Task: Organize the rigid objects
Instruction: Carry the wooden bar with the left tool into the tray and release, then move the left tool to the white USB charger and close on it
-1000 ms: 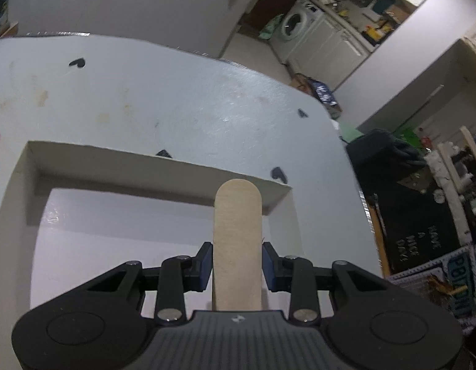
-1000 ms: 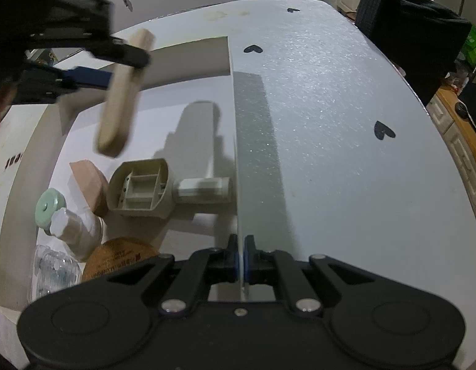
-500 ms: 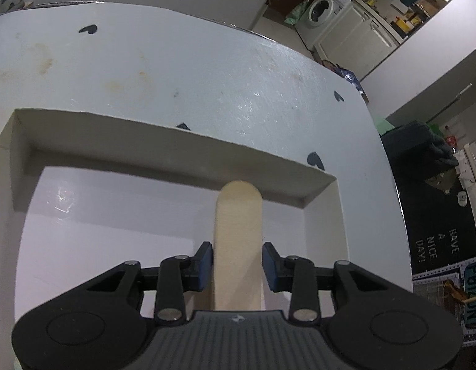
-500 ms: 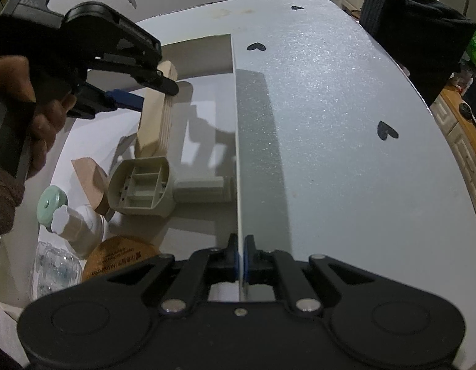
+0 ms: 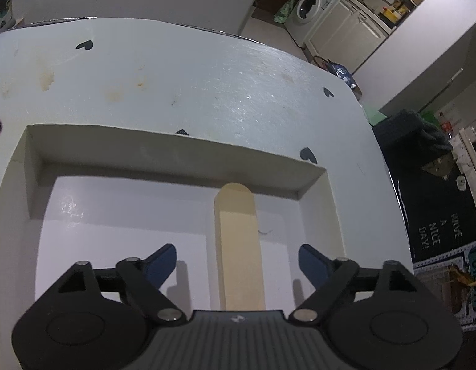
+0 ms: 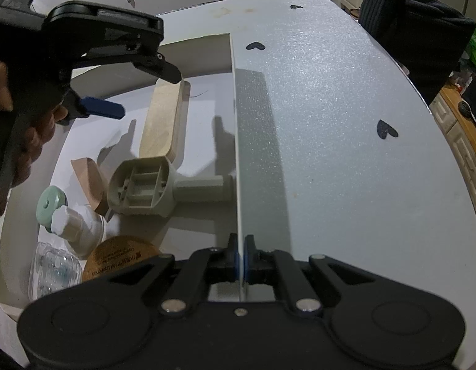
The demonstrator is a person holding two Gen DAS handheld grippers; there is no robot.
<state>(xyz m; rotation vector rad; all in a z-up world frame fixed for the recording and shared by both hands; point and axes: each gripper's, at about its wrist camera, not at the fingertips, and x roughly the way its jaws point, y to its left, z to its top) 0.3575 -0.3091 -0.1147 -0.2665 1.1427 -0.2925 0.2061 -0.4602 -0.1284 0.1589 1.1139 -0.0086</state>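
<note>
A pale wooden block with rounded ends (image 5: pixel 239 240) lies flat on the floor of a shallow white box (image 5: pixel 164 151). My left gripper (image 5: pixel 238 260) is open just above it, jaws wide on either side. In the right wrist view the block (image 6: pixel 162 123) lies near the box's right wall, and the left gripper (image 6: pixel 145 92) hovers over it. My right gripper (image 6: pixel 240 257) is shut on the box's right wall (image 6: pixel 236 141).
The box also holds a beige plastic handle part (image 6: pixel 145 186), a brown wedge (image 6: pixel 90 180), a white bottle with a mint cap (image 6: pixel 71 215), a cork disc (image 6: pixel 117 259) and a clear plastic case (image 6: pixel 53 271). A dark chair (image 6: pixel 413 37) stands beyond the white table (image 6: pixel 345 123).
The left gripper lowered the wooden block into the box and opened, letting it go. The block now lies flat. The right gripper has not moved.
</note>
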